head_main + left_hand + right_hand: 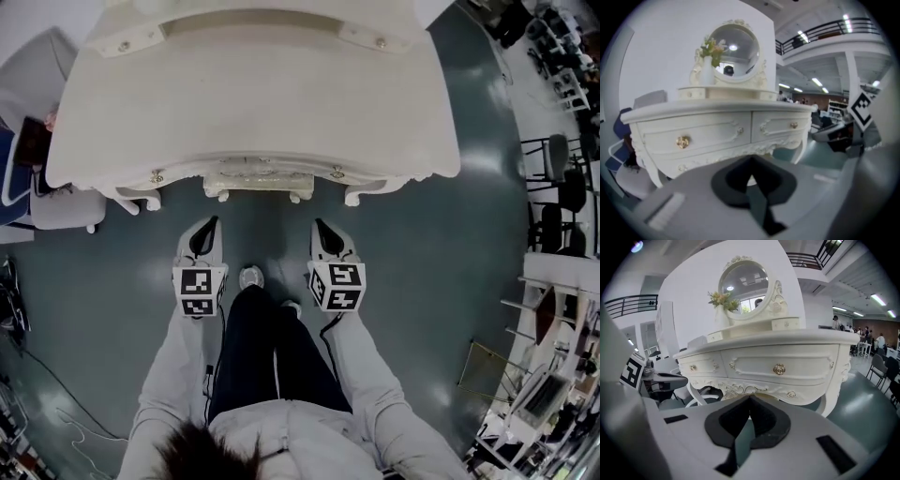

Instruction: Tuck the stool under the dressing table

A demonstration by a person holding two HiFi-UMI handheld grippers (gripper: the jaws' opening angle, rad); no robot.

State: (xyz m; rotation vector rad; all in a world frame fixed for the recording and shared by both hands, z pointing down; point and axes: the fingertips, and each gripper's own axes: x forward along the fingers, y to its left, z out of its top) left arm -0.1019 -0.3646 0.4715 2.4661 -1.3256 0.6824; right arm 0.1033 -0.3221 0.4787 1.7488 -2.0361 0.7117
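Nearest to me: my grey sleeves and dark trousers, one shoe on the floor between the two tools.

Left gripper: jaws pressed together, nothing between them. Right gripper: the same, tips meeting, empty. Both hang in the air in front of the table, pointing at it and touching nothing.

Next out: the stool. It sits under the dressing table, centred between the table's front legs. Only its front edge and two small feet show past the table front. I judge the tucking done, or very nearly so.

Further: the table's two drawers with a brass knob on the left one. On top are a round mirror and a spray of flowers standing beside it.

Beyond: an office chair at the table's left end, and more chairs well off to the right.

Risks from here:
- If I decide the stool needs to go deeper, closed tips on that carved rim give a poor purchase. They could skid off and strike the drawer front.
- A push off centre would swing the stool, and a foot could catch a table leg.
- Any knock to the table could rock the mirror and the flowers, both of which look top-heavy.
- My own shoe is close behind the tools, so stepping forward without looking could kick the stool askew.
- From above I cannot tell how much room is left behind the stool.
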